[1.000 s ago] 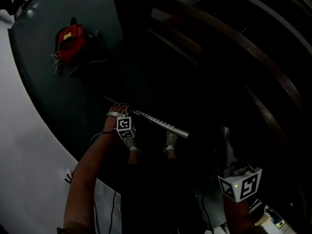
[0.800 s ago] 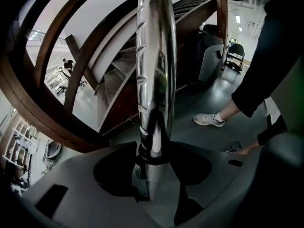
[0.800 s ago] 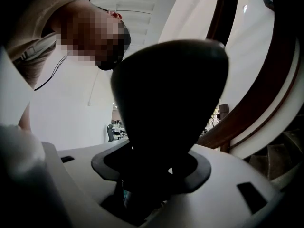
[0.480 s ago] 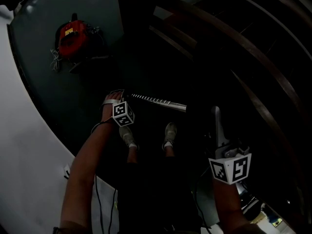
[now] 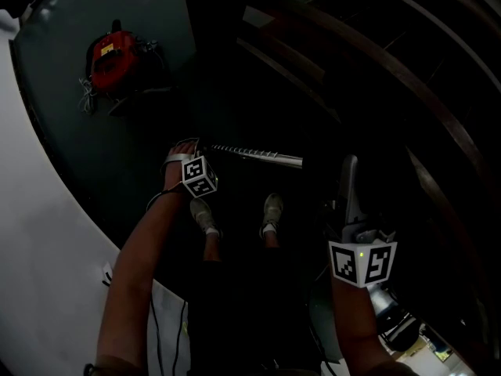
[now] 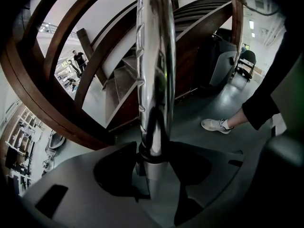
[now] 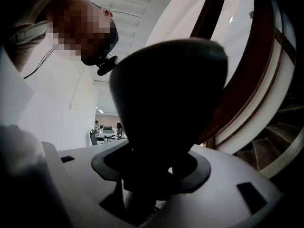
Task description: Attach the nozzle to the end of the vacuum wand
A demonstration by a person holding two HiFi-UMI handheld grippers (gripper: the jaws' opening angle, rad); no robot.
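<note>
The chrome vacuum wand (image 5: 258,155) lies nearly level over the dark floor, and my left gripper (image 5: 199,150) is shut on its left end. In the left gripper view the wand (image 6: 153,80) runs straight up from between the jaws (image 6: 151,171). My right gripper (image 5: 354,229) is shut on the grey nozzle (image 5: 348,185), which stands up just right of the wand's free end with a small gap between them. In the right gripper view the nozzle (image 7: 171,103) is a dark bulk that fills the jaws (image 7: 152,177).
The red vacuum body (image 5: 112,57) with its cable sits on the floor at the upper left. Curved wooden stair rails (image 5: 407,84) sweep across the right. A pale curved wall base (image 5: 39,233) runs down the left. The person's shoes (image 5: 272,210) stand below the wand.
The left gripper has lifted and swung the wand nearer level. The right gripper has carried the nozzle up and to the left in the picture, closer to the wand's free end.
</note>
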